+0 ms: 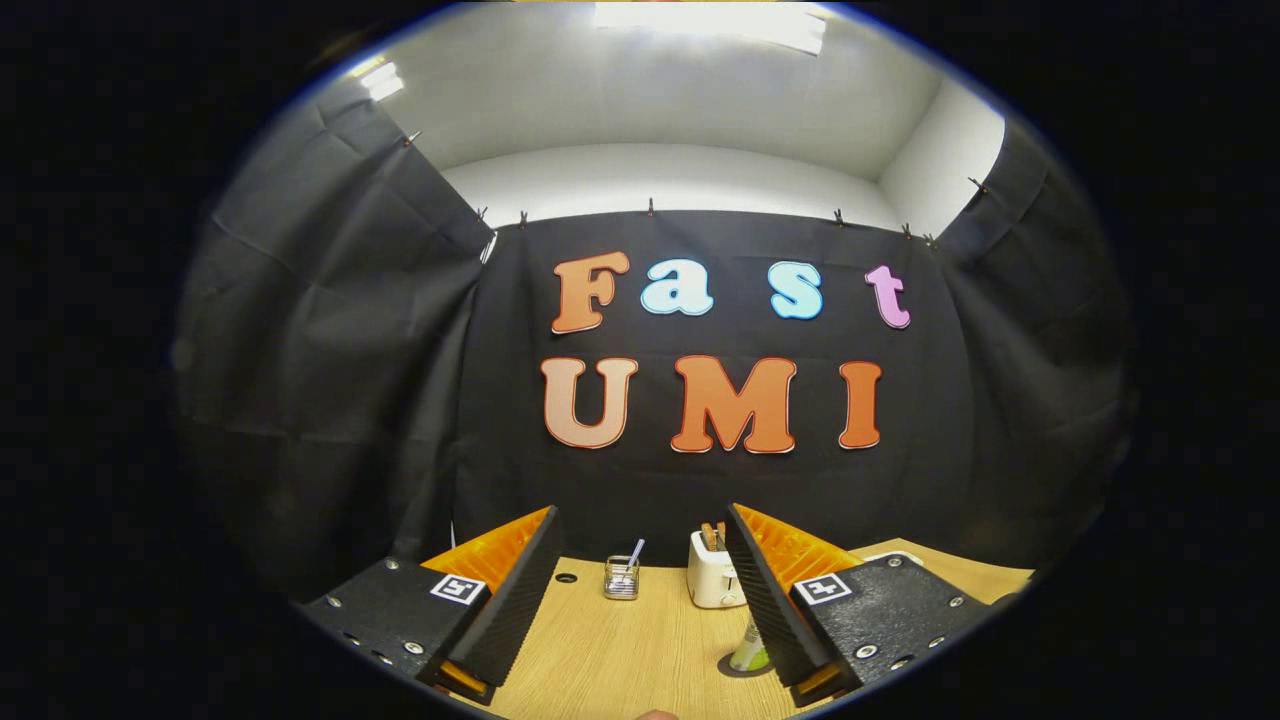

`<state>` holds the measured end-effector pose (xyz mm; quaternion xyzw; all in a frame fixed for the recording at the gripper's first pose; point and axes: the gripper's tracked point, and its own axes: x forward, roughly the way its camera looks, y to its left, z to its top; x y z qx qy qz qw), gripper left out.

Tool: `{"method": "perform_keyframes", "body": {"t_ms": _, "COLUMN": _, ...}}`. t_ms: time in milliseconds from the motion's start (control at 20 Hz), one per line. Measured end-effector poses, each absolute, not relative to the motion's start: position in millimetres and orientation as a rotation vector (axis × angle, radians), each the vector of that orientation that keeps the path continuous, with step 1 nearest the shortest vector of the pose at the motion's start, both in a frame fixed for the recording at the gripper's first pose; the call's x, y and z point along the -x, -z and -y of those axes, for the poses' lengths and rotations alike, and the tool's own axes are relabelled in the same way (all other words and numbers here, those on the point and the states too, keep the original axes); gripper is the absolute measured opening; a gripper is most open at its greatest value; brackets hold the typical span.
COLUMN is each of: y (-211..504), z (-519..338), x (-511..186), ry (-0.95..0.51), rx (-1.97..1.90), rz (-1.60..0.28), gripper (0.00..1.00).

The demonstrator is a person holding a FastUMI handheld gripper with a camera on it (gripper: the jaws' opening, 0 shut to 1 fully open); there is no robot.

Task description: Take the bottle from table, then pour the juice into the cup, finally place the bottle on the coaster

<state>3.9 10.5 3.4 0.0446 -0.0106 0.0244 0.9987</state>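
The gripper (640,600) hung above the table (620,650) with its fingers spread wide and empty. The bottle (750,652) stood low beside the right finger, partly hidden by it, apparently on a dark disc. Beyond the fingers stood a glass cup (621,577) with a straw and a toaster (714,578). A careless descent from here risked the right finger clipping the bottle and toppling it; a loose grasp could spill juice.
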Motion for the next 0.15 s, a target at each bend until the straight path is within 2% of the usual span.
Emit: {"method": "perform_keyframes", "body": {"t_ms": 150, "y": -4.3, "z": -7.2, "x": -2.8, "ry": -0.046, "rx": -0.09, "rz": 0.017, "gripper": 0.96}}
